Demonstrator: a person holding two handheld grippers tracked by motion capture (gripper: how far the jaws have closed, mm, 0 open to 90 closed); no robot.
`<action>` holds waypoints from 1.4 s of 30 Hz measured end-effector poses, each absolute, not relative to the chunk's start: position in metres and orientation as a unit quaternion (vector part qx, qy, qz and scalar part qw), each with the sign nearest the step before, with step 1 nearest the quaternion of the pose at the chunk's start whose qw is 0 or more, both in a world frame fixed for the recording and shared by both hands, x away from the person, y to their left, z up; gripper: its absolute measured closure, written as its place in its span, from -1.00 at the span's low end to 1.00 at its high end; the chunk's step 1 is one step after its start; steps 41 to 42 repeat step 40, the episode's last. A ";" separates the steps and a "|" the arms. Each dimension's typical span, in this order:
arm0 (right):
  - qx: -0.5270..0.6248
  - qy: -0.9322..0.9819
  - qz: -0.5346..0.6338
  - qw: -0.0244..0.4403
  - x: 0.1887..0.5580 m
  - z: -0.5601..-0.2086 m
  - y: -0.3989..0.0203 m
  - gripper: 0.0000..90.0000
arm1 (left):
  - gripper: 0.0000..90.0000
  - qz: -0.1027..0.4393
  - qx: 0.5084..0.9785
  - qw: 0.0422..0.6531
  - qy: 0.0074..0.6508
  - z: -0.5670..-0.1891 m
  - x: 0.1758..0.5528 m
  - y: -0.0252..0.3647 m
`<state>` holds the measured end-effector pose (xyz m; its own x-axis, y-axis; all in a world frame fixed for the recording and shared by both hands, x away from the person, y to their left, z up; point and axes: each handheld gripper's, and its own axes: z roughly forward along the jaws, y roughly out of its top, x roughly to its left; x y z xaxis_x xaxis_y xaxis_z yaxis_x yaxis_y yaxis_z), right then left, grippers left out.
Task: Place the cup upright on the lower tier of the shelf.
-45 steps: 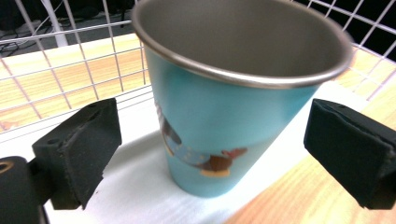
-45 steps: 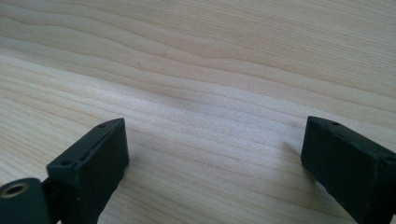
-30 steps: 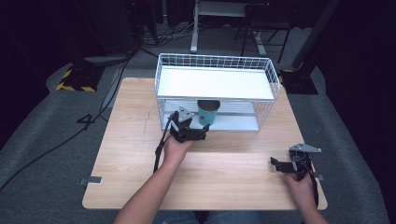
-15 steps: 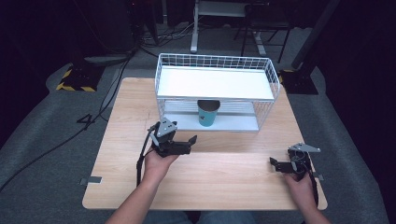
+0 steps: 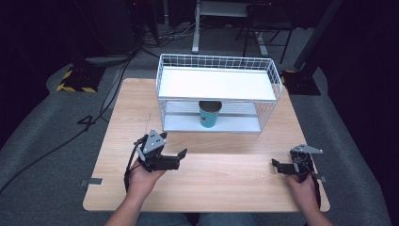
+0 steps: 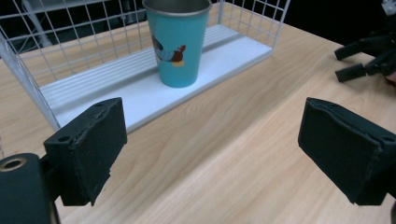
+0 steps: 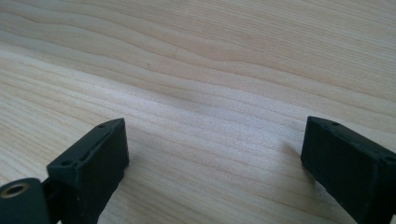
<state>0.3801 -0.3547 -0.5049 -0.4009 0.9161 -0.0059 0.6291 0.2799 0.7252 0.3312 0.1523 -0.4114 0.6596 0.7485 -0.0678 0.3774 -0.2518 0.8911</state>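
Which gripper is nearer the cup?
Left. The left gripper sits just in front of the cup; the right gripper is far off to its right.

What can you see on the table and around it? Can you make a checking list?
Surface: wooden table, bare in front.
Job's things: teal cup upright on the lower shelf of a white wire rack; top shelf bare.
Clutter: nothing seen.
Grippers: left gripper open, holding nothing; right gripper open, holding nothing.
Cables: black cable hangs from the left gripper; more run across the floor.
Surroundings: grey floor, dark room, striped block.
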 end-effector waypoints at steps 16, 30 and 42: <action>0.502 0.769 0.328 0.219 0.380 -0.505 -0.355 -0.83 | -0.74 0.135 0.781 0.453 0.408 -0.455 0.305 0.197; 0.500 0.771 0.329 0.219 0.380 -0.505 -0.355 -0.83 | -0.71 0.142 0.807 0.367 0.440 -0.496 0.303 0.215; 0.500 0.771 0.329 0.219 0.380 -0.505 -0.355 -0.83 | -0.77 0.148 0.817 0.344 0.439 -0.504 0.309 0.215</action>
